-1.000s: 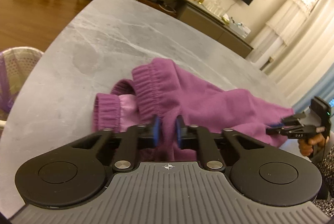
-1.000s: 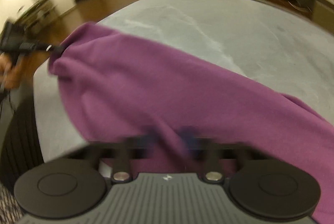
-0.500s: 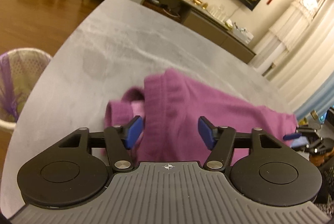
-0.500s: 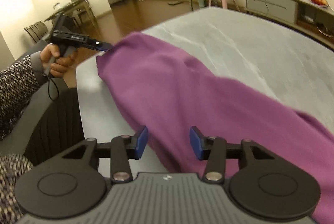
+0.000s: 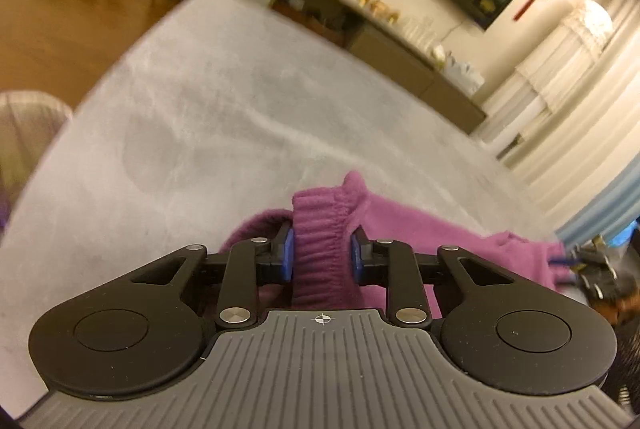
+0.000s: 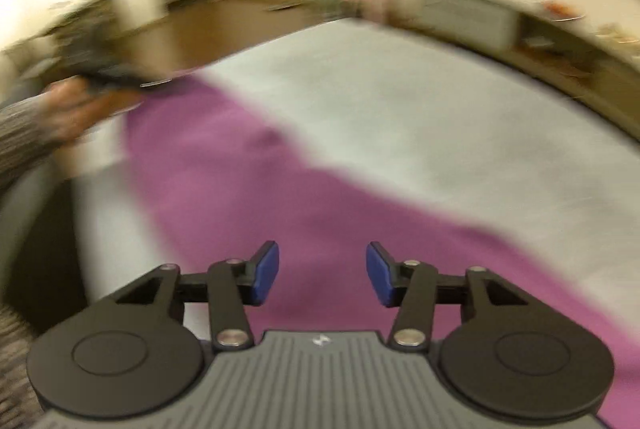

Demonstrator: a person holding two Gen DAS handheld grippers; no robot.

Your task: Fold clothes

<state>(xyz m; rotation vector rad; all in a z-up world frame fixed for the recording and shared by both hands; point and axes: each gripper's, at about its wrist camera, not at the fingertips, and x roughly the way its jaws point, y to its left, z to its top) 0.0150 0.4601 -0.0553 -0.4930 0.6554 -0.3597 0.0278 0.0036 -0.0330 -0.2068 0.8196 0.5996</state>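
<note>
The purple garment (image 5: 420, 229) lies stretched along the near edge of the grey table (image 5: 240, 101), its ribbed cuffs bunched at the left end and the rest running off to the right. A second ago both grippers were pinched tight on the cloth; since then each has let go, and they now differ. The left gripper (image 5: 322, 257) sprang wide half a second ago and its jaws have just been closing again, this time around the ribbed cuff (image 5: 320, 229), which stands between the blue pads (image 5: 287, 255). The pads look to be touching the ribbing on both sides, so I take it as a fresh, narrower grip. The right gripper (image 6: 322, 273) has just been opening; its jaws stand moderately apart, above the cloth with nothing between them, and the view is blurred as though the hand is on the move.

From the right wrist view, the person's left hand (image 6: 68, 117) shows at the far left end of the garment. To my eye the cloth has been laid out flat and the left side is regripping for the first fold, while the right side needs a new hold.
</note>
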